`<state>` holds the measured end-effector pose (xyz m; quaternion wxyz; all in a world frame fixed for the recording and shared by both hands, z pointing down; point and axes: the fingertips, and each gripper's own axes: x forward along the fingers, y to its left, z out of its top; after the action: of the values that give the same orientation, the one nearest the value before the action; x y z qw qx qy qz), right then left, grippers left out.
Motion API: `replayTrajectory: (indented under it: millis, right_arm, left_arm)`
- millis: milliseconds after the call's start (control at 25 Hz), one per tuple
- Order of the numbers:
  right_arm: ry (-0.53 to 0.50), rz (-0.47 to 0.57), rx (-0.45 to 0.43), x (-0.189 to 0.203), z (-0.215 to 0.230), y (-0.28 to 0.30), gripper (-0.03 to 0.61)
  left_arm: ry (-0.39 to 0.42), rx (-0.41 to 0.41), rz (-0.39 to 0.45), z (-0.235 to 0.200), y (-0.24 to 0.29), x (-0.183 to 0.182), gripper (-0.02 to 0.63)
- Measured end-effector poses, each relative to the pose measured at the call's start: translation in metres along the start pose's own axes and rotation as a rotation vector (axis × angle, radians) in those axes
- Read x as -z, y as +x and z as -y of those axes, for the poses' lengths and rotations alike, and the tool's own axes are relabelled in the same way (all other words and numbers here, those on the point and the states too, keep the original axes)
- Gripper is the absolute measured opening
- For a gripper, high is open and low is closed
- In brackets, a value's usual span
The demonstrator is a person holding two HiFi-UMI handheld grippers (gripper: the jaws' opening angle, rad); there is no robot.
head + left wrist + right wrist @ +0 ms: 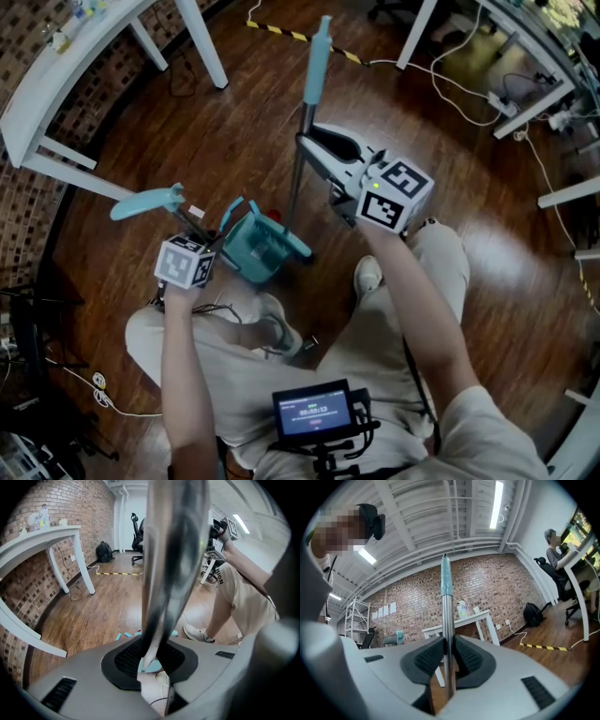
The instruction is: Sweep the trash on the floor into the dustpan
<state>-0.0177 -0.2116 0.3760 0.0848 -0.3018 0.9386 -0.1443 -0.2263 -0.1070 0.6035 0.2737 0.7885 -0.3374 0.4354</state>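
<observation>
My left gripper (150, 660) is clamped tight on the pole of the dustpan (255, 248), and my right gripper (447, 656) on the broom (298, 178). Keep the dustpan lip flat on the floor and sweep left into it.

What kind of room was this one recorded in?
Probably an open office or lab workspace: a white desk stands along a brick wall, and a black office chair sits at the far end.
</observation>
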Motion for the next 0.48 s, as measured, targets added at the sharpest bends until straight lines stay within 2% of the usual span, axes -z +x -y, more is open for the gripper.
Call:
replayTrajectory:
  millis: [280, 400, 480]
  right_arm:
    - [0.126, 0.123, 0.06, -0.03, 0.027, -0.027, 0.086]
    - [0.053, 0.167, 0.072, -0.049, 0.022, -0.029, 0.086]
    - [-0.02, 0.177, 0.052, -0.053, 0.015, -0.02, 0.086]
  left_arm:
    - [-0.005, -0.034, 0.035, -0.005, 0.0, 0.003, 0.08]
    - [-0.036, -0.051, 0.015, 0.0, 0.001, 0.02, 0.081]
    - [-0.101, -0.065, 0.009, -0.004, 0.002, 0.031, 0.081]
